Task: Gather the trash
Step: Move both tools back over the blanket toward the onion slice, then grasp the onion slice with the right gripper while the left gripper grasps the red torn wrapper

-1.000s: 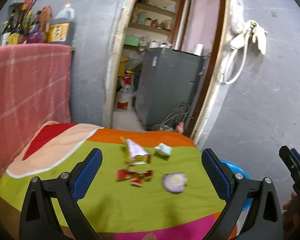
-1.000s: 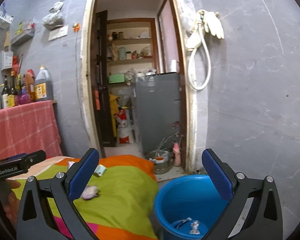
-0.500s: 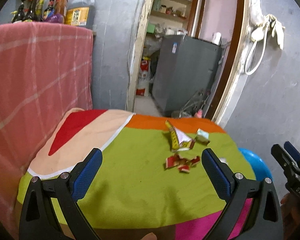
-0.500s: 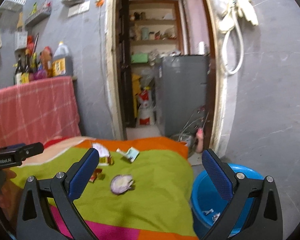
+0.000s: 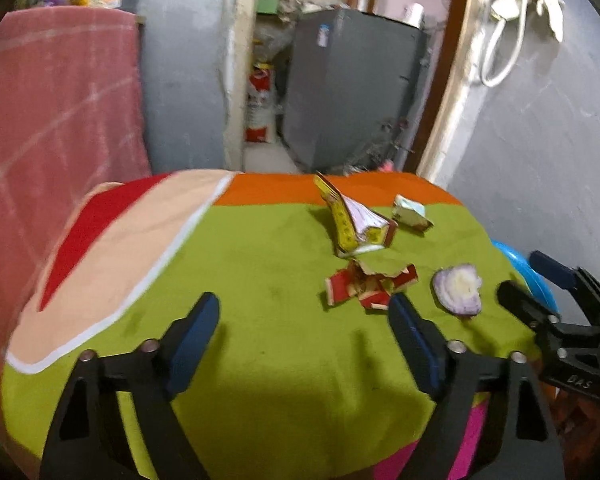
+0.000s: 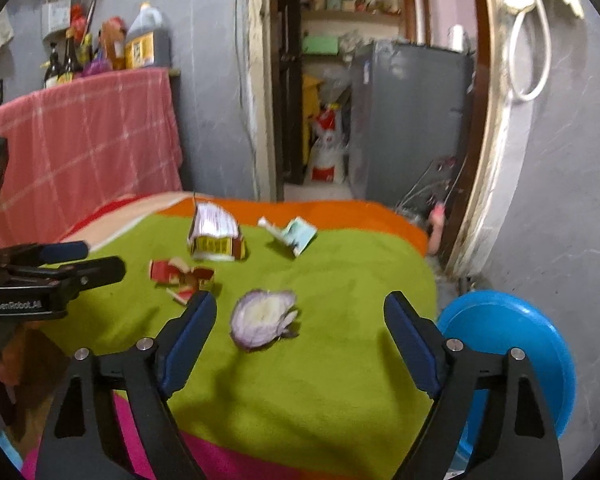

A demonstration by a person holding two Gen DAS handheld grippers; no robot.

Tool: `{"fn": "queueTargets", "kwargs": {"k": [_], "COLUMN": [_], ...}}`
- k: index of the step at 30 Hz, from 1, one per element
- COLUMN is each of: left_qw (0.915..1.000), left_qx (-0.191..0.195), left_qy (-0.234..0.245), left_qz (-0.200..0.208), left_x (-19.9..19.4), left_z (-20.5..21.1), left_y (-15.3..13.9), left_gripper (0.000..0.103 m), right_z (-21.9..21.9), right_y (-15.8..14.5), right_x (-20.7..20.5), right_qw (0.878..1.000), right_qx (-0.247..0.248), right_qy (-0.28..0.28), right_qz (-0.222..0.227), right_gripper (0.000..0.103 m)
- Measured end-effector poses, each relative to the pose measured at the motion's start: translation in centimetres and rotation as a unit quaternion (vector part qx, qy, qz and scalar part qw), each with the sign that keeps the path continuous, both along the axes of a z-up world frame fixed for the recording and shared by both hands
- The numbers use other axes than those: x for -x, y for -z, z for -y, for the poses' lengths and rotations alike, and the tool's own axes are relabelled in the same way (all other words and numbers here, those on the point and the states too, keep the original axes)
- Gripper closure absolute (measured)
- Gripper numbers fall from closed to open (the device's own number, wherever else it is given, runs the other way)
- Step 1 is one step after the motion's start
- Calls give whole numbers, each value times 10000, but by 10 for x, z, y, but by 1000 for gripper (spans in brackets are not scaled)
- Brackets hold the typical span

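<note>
On the green cloth lie a cut purple onion piece point(image 6: 263, 319) point(image 5: 458, 289), torn red wrapper scraps point(image 5: 370, 286) point(image 6: 181, 275), a yellow and white crumpled carton point(image 5: 358, 228) point(image 6: 217, 233) and a small pale blue packet point(image 5: 411, 214) point(image 6: 294, 234). My left gripper point(image 5: 302, 316) hovers over bare green cloth, jaws closing with nothing between them; the red scraps lie just beyond its right finger. My right gripper point(image 6: 296, 316) is low over the onion piece, jaws closing, the onion lying ahead between the fingertips, untouched. Each gripper shows at the edge of the other's view.
A blue plastic bucket point(image 6: 512, 344) point(image 5: 524, 276) stands on the floor right of the table point(image 5: 260, 392). A pink checked cloth point(image 6: 84, 144) hangs at the left under bottles point(image 6: 140, 44). Behind is a doorway with a grey fridge point(image 5: 352, 92).
Both grippers have sunk toward the table and tipped down; their jaws have narrowed. The right view swung left from the bucket onto the onion; the trash now lies nearer both grippers.
</note>
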State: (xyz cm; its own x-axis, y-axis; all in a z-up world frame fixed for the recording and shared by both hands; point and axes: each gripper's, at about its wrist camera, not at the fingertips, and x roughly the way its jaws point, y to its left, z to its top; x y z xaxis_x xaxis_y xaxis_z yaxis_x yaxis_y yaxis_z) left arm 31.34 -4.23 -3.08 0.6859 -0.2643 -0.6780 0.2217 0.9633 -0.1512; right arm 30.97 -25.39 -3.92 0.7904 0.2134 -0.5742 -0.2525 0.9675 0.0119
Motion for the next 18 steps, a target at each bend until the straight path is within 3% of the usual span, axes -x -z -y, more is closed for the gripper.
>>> {"fn": "queueTargets", "kwargs": {"k": [6,10,18], "left_qw": [9985,9967,9947], "left_qx": [215,327,440], "left_qy": [337,483,558], "left_qz": [-376,-558,-747], "left_x": [-18,-27,-43], "left_z": [2,4,8], "left_y": [15,19,21], "left_gripper": [55,60,81], "right_z": [-14,-19,-33], "right_y": [14,19,28], "right_x": [-11,-24,-38], "right_qw": [9988,9967,9914], "right_qx": [292,421,728], "right_qy": [-217,-323,-546], "right_qz": [-319,-611,-943], "right_gripper": [25,28,39]}}
